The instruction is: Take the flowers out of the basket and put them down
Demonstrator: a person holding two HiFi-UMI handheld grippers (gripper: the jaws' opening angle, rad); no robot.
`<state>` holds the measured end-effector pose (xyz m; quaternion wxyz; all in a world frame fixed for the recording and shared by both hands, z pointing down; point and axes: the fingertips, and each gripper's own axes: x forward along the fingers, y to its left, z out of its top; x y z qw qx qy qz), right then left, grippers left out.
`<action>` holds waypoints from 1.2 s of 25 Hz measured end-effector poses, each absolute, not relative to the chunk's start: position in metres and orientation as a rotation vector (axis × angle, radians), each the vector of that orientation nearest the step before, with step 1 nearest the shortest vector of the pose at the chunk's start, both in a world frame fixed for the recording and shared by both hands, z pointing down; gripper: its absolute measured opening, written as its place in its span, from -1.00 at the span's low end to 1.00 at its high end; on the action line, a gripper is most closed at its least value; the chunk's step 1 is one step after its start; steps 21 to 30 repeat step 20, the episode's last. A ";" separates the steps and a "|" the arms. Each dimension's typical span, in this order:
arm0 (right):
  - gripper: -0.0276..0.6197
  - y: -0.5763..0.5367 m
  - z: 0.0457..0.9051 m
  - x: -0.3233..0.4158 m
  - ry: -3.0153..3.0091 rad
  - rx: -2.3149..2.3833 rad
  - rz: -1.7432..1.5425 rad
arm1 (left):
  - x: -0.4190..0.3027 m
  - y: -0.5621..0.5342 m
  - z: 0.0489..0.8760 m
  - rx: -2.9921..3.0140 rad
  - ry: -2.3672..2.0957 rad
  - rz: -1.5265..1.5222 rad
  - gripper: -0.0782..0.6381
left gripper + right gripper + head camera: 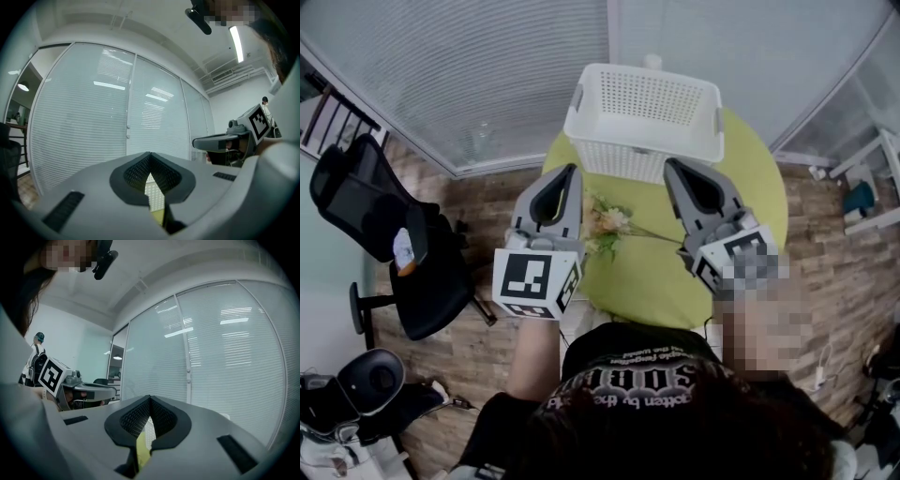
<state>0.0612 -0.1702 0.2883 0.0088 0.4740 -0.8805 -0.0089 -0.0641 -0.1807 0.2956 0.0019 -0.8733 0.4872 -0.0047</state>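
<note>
A small bunch of pale flowers (607, 223) lies on the round green table (750, 178), its thin stem running to the right. It rests between my two grippers and below them. The white slatted basket (637, 155) stands at the table's far side and looks empty from above. My left gripper (573, 170) is raised over the table's left part, shut, with nothing in it. My right gripper (670, 164) is raised beside the flowers' stem, also shut and empty. In the left gripper view the jaws (150, 153) meet, as they do in the right gripper view (150, 397).
A black office chair (384, 244) stands on the wooden floor to the left. A glass wall with blinds (487, 75) runs behind the table. White shelving (874, 192) is at the right. The person's head and dark shirt fill the bottom of the head view.
</note>
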 end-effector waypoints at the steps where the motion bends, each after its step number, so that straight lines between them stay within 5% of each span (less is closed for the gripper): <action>1: -0.83 -0.170 0.288 0.061 -2.749 1.479 -0.031 | -0.063 -0.181 0.295 -2.741 1.525 -0.013 -0.78; 30: -0.83 -0.173 0.290 0.065 -2.732 1.508 -0.034 | -0.060 -0.182 0.294 -2.751 1.523 -0.031 -0.78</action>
